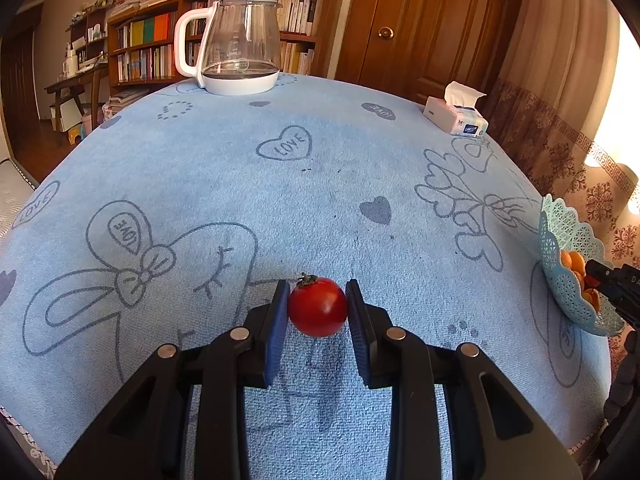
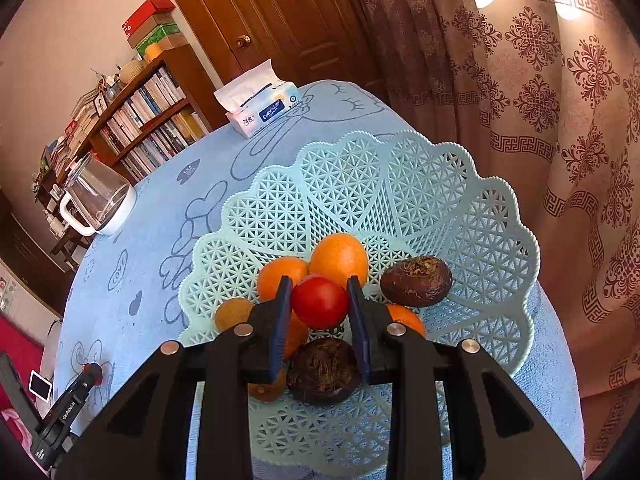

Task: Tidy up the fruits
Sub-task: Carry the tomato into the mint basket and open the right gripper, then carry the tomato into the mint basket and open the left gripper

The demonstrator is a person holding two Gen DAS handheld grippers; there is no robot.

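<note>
Two small round red tomatoes are held right now, one in each black two-finger gripper. The right gripper (image 2: 319, 300) is squeezed tight on its small red tomato (image 2: 320, 302), and it hangs right over the pale green plastic lattice basket (image 2: 472, 216), above the fruit already inside: round orange fruits (image 2: 339, 258), two dark brown wrinkly fruits (image 2: 416, 281) and a small tan round fruit (image 2: 233, 312). So the drop spot is straight below, and the right hand is the near one. I think the next move is just to go down a bit and let go. A free patch of basket floor shows to the right of the pile (the middle is crowded, so the tomato could roll off the oranges). The left gripper (image 1: 318, 306) is also clamped on its own small red tomato (image 1: 318, 307), low over the light blue cloth with hearts (image 1: 280, 200) that covers the table. From there the basket (image 1: 560, 240) sits far off to the right, at the table's edge, with lots of bare cloth in between. A glass kettle with a white handle (image 1: 240, 52) and a white tissue pack (image 1: 456, 116) stand at the far side, well out of the way.
</note>
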